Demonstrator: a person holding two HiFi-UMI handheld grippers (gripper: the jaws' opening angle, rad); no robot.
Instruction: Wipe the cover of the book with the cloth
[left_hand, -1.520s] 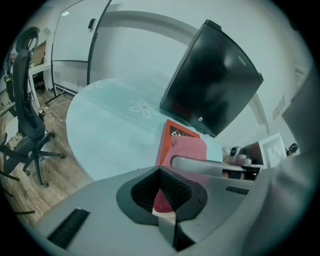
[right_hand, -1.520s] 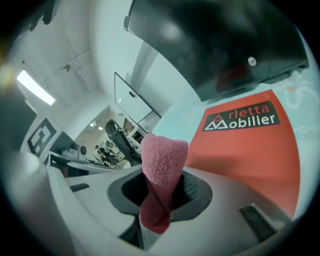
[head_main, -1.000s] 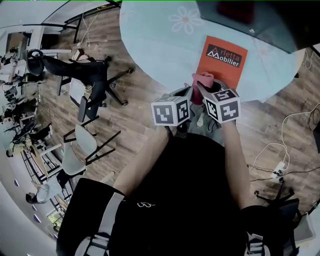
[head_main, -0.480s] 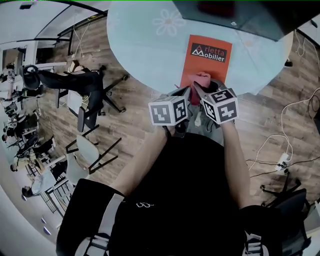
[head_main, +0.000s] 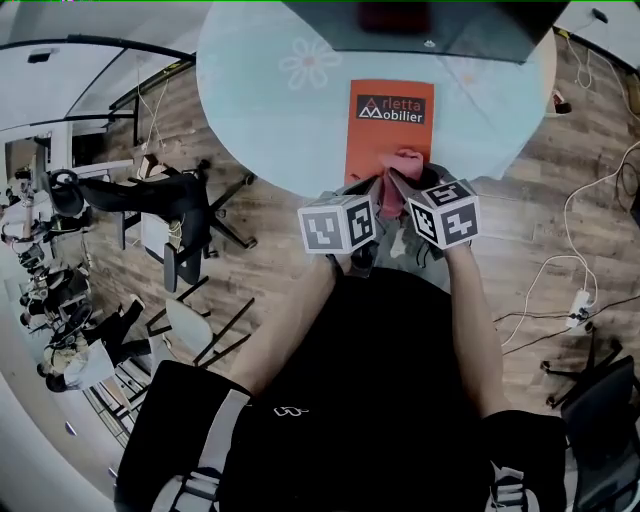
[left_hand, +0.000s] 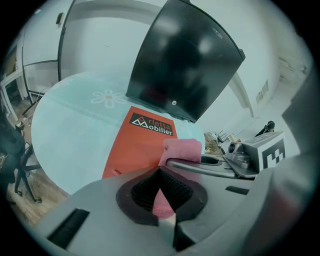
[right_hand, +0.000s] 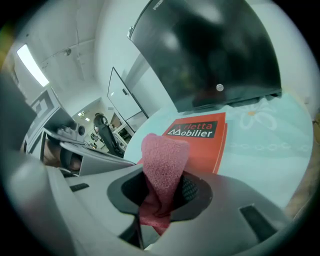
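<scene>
On the near side of the round table (head_main: 260, 120), at its 6 o'clock edge, lies the orange book (head_main: 390, 130), flat and cover up, with its title band at the far end. A dark screen (head_main: 430, 25) stands at the book's 12 o'clock. A flower print (head_main: 308, 62) on the tabletop sits at the book's 10 o'clock.

Both tools meet over the book's near end, at 6 o'clock of the cover, with their tips side by side. The right gripper (right_hand: 162, 200) is clamped on the pink cloth (right_hand: 162, 160). Its jaws are narrow, and the cloth stands up out of them in a folded hump, with a bunch hanging below the pads. The left gripper (left_hand: 161, 192) is narrow too. A thin wedge of the same cloth shows between its pads, so it pinches a corner.

From the left gripper view the hump rises at 1 o'clock, over the right tool and above the book's near right corner. In the head view the cloth covers the middle of the book's near edge. No view shows whether the cloth touches the cover.

Office chairs (head_main: 170, 215) stand on the wooden floor (head_main: 270, 240) at 9 o'clock of the person. A power strip (head_main: 580, 298) with its cables lies on the floor at 3 o'clock.
</scene>
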